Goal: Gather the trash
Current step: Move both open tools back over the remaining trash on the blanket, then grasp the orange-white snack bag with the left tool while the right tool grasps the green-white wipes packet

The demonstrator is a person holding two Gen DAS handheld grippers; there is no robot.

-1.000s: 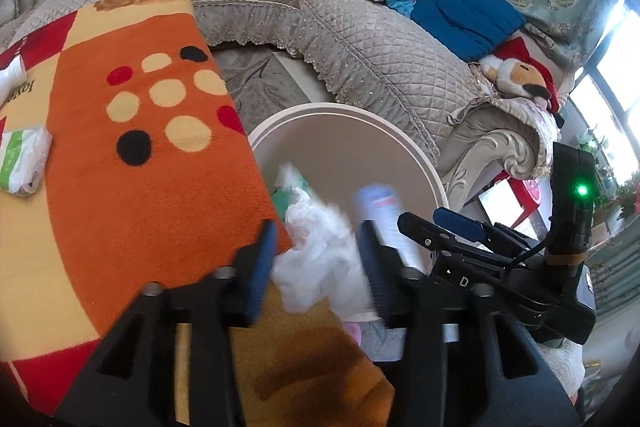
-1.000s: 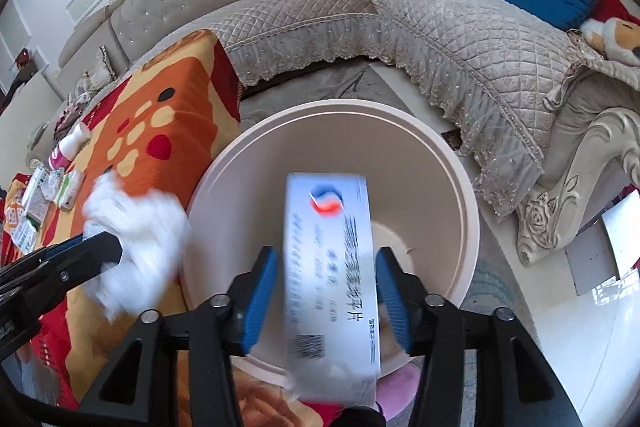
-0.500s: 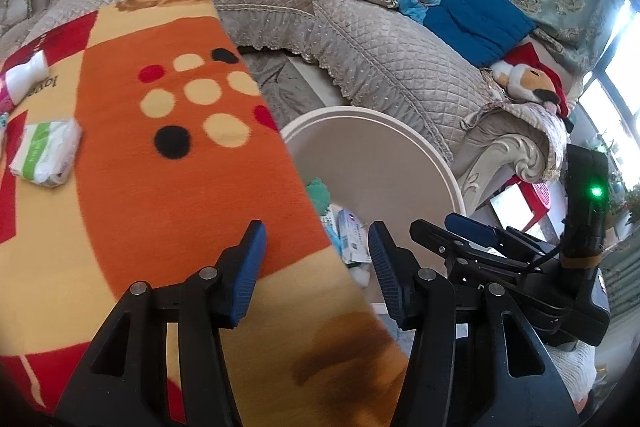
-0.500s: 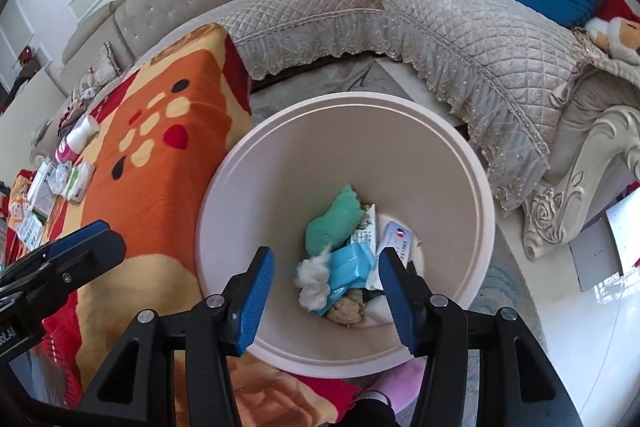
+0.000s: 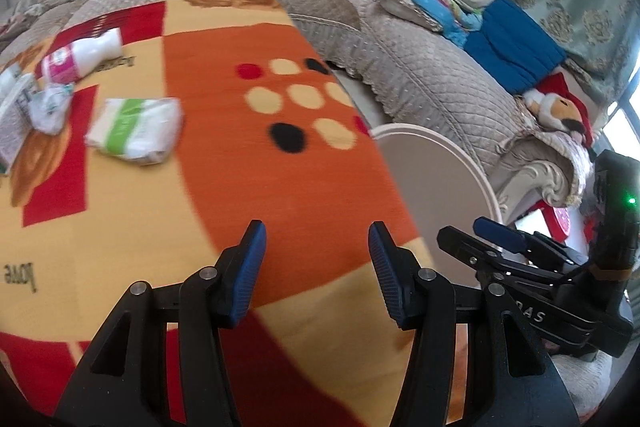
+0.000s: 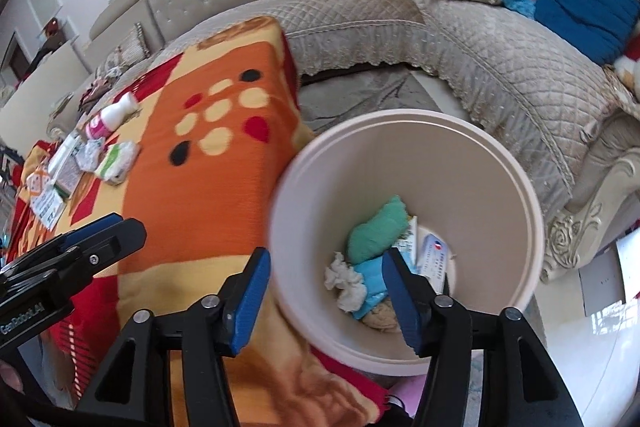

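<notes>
Both grippers, left (image 5: 316, 239) and right (image 6: 326, 267), carry nothing; I keep left's jaws spread while right's are opening. Dropped scraps sit in the round beige plastic bin (image 6: 520, 183), so I aim left at the green-striped white tissue pack (image 5: 134, 129).

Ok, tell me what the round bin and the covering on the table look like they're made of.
Bin: seemingly plastic, matte cream; smooth seamless wall, thin even rolled rim.
Table covering: soft pile fabric, likely a fleece blanket or rug; fuzzy surface, printed orange, red and yellow pattern, draped over the edge.
</notes>
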